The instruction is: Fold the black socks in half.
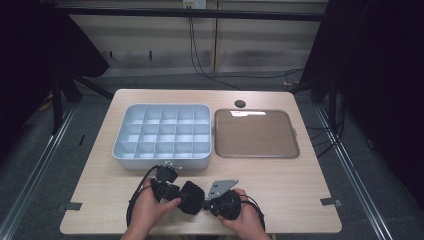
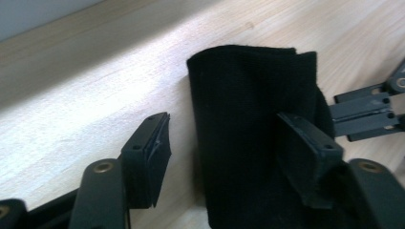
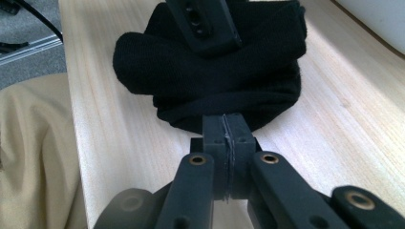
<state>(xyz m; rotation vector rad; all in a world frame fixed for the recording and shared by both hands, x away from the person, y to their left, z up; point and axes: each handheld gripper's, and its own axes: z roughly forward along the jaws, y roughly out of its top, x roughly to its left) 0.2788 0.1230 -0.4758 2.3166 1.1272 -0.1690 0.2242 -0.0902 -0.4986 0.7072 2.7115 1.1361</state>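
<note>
Now, a black knit cloth (image 1: 191, 197) — soft, bunched into a rounded lump — sits on the pale wood-grain table (image 1: 280, 190) near its 6 o'clock edge, between both hands. Left gripper (image 2: 229, 143) stands parted; one rubbery pad (image 2: 305, 152) lies against the fabric, the other hangs clear beside it. Right gripper (image 3: 224, 129) is clenched, pads flat together, at the cloth's hem — whether fabric is pinched I cannot tell. Toward 12 o'clock: a grey plastic grid tray (image 1: 162, 134) and a flat brown tray (image 1: 256, 134).
</note>
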